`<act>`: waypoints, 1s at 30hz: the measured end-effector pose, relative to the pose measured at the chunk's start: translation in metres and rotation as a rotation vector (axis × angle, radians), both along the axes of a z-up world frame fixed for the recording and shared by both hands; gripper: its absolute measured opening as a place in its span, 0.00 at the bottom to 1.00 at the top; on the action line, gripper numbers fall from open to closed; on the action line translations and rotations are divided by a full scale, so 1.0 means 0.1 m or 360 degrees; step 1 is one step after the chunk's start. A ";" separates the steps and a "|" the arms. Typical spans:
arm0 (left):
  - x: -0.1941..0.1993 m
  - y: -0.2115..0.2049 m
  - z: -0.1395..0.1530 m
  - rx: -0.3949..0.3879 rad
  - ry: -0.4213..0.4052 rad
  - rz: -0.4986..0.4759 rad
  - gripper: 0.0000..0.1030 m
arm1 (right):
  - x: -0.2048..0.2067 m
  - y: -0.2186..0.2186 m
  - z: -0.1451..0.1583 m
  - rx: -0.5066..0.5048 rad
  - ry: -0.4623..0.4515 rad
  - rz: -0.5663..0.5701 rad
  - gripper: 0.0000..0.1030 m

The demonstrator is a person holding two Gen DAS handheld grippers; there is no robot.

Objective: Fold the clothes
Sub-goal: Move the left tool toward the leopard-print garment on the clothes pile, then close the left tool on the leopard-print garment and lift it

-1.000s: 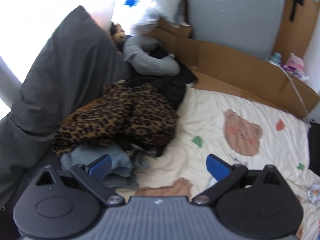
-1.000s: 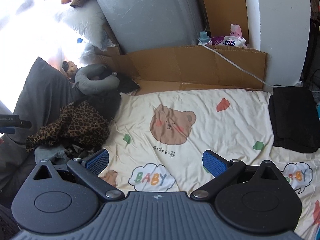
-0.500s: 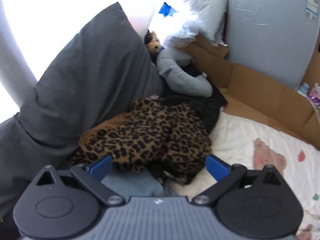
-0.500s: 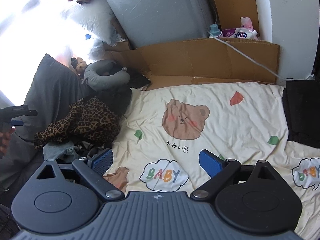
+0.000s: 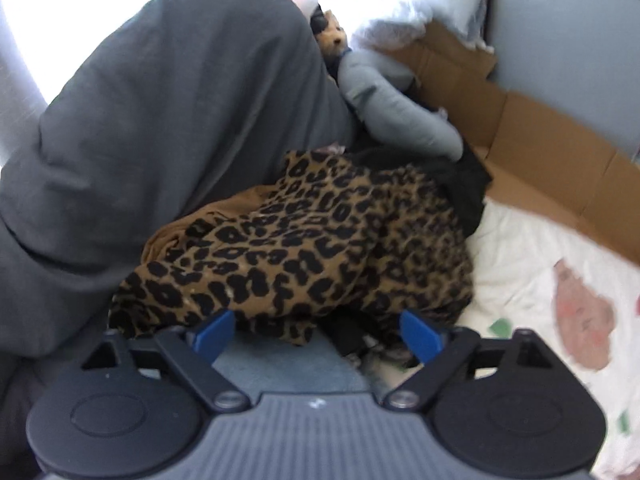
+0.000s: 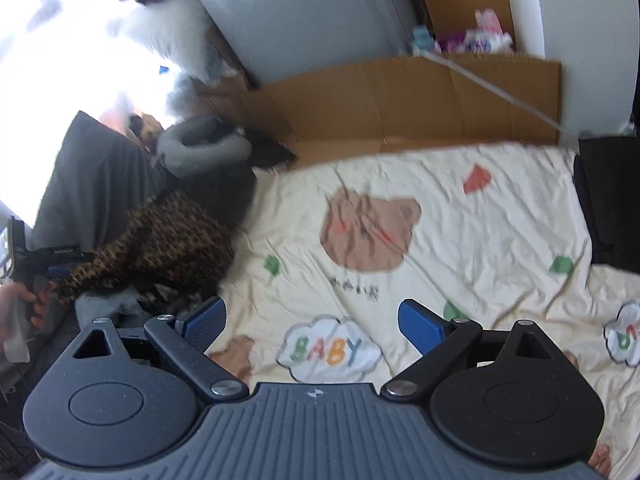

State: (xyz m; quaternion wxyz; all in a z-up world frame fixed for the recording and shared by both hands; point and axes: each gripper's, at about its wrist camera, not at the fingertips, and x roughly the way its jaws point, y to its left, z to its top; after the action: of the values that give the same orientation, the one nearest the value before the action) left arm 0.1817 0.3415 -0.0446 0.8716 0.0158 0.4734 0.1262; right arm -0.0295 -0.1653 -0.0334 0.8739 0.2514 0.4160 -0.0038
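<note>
The left gripper (image 5: 316, 334) has its 2 blue pads spread wide, holding nothing, and hangs low in the left wrist view right at the near edge of the leopard-print garment (image 5: 304, 256), which fills the middle of that frame. The right gripper (image 6: 310, 320) is likewise spread and empty, low over the cream printed sheet (image 6: 440, 208) near the "BABY" cloud at lower centre. The garment lies crumpled in a heap with a black garment (image 5: 468, 184) at its upper right and a pale blue garment (image 5: 280, 364) beneath its near edge, all against the grey pillow (image 5: 160, 120) on the left. By my judgement the step in hand is a reach to take the leopard piece from the heap; the next move calls for the left pads to close on 1 layer only, at an edge, without catching the blue cloth under it. In the left wrist view its long axis runs from lower left to upper right; no collar or hem can be told, so its heading is unclear.
</note>
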 end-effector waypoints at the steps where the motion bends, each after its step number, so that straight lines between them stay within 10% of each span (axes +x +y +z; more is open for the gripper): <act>1: 0.00 0.01 -0.05 0.0034 0.0000 -0.0008 0.89 | 0.02 0.00 -0.06 0.0005 0.0028 -0.0002 0.93; 22: 0.21 0.44 -0.48 0.0138 0.0057 0.0105 0.95 | 0.21 0.15 -0.47 0.0005 0.0235 0.0000 0.93; 26: 0.24 0.51 -0.51 0.0125 0.0052 0.0140 0.72 | 0.22 0.16 -0.47 -0.0013 0.0242 0.0001 0.93; 30: 0.21 0.64 -0.46 0.0034 0.0017 0.0222 0.21 | 0.21 0.16 -0.46 -0.0017 0.0245 -0.0003 0.93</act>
State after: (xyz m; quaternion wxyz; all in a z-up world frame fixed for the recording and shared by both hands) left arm 0.2025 0.4057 -0.0909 0.8579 -0.0072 0.4767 0.1917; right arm -0.0082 -0.1493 -0.0792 0.8407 0.2461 0.4817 -0.0260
